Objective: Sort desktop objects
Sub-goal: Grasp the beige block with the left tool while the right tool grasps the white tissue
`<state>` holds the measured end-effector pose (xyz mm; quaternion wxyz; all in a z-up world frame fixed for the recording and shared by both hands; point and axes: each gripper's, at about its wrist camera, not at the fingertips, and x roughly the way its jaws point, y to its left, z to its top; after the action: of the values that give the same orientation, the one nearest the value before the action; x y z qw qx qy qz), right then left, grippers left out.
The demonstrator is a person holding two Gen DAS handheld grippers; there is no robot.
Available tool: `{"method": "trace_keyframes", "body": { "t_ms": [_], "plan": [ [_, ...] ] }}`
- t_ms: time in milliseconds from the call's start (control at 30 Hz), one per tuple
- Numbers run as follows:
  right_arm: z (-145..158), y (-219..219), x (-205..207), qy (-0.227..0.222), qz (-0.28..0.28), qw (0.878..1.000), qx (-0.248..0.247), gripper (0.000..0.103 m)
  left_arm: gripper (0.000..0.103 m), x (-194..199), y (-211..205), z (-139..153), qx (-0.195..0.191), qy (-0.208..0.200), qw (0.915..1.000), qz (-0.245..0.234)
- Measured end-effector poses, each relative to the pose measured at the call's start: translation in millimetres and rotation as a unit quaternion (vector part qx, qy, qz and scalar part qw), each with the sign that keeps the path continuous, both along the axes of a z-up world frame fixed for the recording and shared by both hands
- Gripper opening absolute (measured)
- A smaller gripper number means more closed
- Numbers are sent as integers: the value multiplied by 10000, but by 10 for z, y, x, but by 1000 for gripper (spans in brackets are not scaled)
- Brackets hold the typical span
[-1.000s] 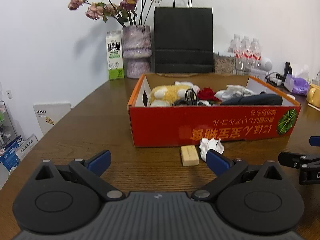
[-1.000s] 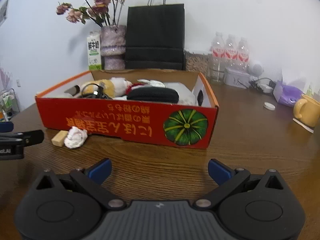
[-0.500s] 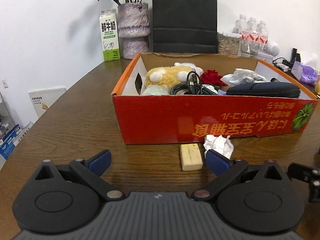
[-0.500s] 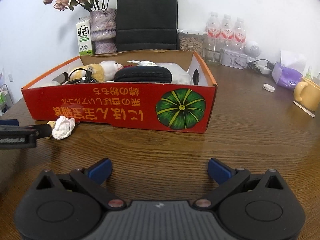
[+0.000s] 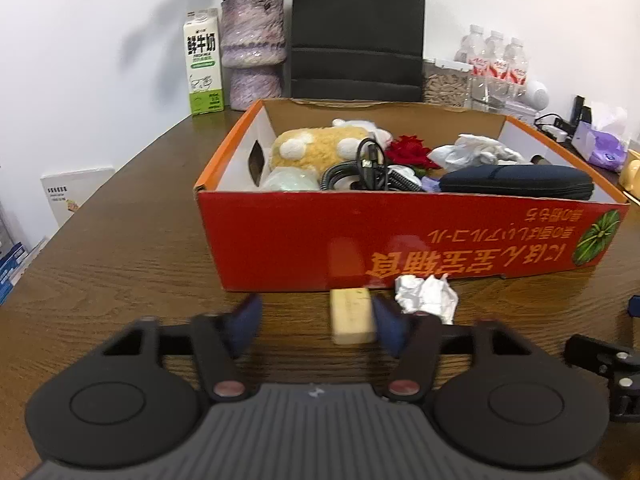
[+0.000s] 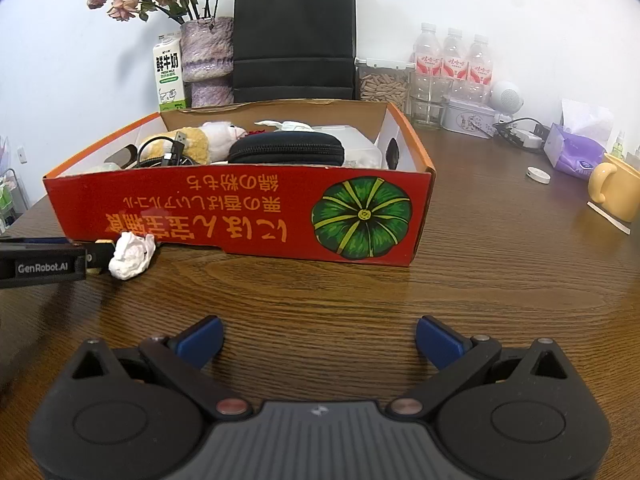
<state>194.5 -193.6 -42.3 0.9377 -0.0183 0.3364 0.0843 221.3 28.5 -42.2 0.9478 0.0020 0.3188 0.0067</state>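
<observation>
- Left gripper [image 5: 316, 322]: jaws closing, tan block [image 5: 352, 316] between them, right pad beside it, left pad still apart.
- Right gripper [image 6: 319, 338]: jaws wide apart over bare table [image 6: 480, 280], holding nothing.
- Crumpled paper [image 5: 426, 298] lies just right of the block.
- Red box [image 5: 400, 236] stands just behind both, holding a plush, cables and a dark case.
</observation>
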Motion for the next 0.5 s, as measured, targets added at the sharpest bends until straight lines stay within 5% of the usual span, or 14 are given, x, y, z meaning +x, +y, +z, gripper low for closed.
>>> {"method": "trace_keyframes", "body": {
  "t_ms": [67, 100, 500],
  "plan": [
    [-1, 3, -2, 0, -1, 10000, -1, 103, 25, -9, -10, 14, -11, -13, 10000, -86],
    [-1, 3, -3, 0, -2, 10000, -1, 103, 21, -8, -19, 21, -6, -5, 9999, -120],
    [4, 74, 17, 29, 199, 9998, -22, 103, 21, -69, 126, 65, -239, -85, 9995, -199]
  ]
}}
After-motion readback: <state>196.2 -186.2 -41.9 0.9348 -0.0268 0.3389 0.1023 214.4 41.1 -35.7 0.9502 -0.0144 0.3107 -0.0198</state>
